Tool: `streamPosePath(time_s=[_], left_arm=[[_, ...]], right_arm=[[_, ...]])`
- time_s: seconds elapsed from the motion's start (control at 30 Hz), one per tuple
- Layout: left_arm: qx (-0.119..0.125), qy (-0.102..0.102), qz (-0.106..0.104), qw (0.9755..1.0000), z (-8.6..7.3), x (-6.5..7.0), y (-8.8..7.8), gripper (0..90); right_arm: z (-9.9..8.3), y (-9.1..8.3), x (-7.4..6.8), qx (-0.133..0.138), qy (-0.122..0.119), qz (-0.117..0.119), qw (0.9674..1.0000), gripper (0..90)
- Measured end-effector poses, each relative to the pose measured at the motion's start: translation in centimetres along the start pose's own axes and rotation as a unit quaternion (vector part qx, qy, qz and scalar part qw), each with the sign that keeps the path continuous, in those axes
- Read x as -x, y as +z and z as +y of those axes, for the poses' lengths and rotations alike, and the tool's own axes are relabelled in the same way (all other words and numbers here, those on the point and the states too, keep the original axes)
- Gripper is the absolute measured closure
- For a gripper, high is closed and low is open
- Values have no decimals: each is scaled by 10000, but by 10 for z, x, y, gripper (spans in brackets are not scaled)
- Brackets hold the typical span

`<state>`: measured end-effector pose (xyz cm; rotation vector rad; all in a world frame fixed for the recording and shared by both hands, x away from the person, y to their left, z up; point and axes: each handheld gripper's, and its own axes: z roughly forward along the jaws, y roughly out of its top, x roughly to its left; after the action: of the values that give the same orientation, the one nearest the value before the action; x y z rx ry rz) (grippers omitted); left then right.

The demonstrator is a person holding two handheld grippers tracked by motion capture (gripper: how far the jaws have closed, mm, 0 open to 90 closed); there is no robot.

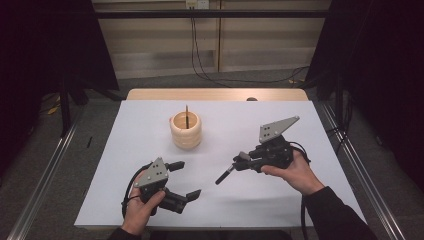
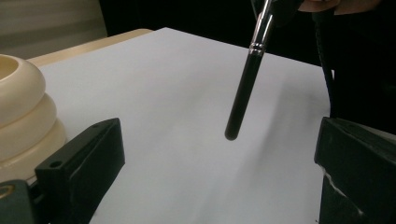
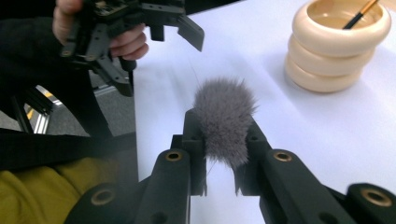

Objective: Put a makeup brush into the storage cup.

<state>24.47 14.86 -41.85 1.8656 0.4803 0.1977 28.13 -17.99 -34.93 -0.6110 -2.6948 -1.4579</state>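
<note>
A makeup brush with a black handle and a grey fluffy head is clamped in my right gripper, its handle slanting down over the white table toward the left. My right gripper is shut on the brush near its head. My left gripper is held low at the front left, jaws wide open with nothing between them, and it appears again in the right gripper view. A cream ribbed holder stands mid-table with a thin brush upright in it.
The white sheet covers the table, with a wooden strip at the far edge. Metal rails run along both sides. Cables lie on the floor behind.
</note>
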Motion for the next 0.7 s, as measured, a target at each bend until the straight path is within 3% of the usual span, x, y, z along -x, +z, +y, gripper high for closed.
streamPosePath(time_s=[0.1, 0.37, 0.47, 0.6, 0.67, 0.7], left_arm=[[-54, 11, 55, 10000, 1, 2, 3, 17], [-220, 53, -341, 9992, 1, 7, 17, 40], [-284, 119, -327, 9990, 3, 9, 22, 42], [-344, 39, -469, 9983, 4, 11, 28, 59], [-311, -83, -517, 9981, 4, 12, 33, 109], [-411, -80, -509, 9978, 5, 11, 34, 95]], right_arm=[[3, 5, 0, -161, 11, 29, 9999, 774], [11, 16, -4, -581, -177, 198, 9980, 774], [12, 20, -5, -724, -149, 222, 9970, 774], [13, 24, -6, -860, -137, 282, 9958, 774], [13, 25, -6, -889, -158, 316, 9954, 774], [13, 25, -7, -885, -153, 312, 9955, 774]])
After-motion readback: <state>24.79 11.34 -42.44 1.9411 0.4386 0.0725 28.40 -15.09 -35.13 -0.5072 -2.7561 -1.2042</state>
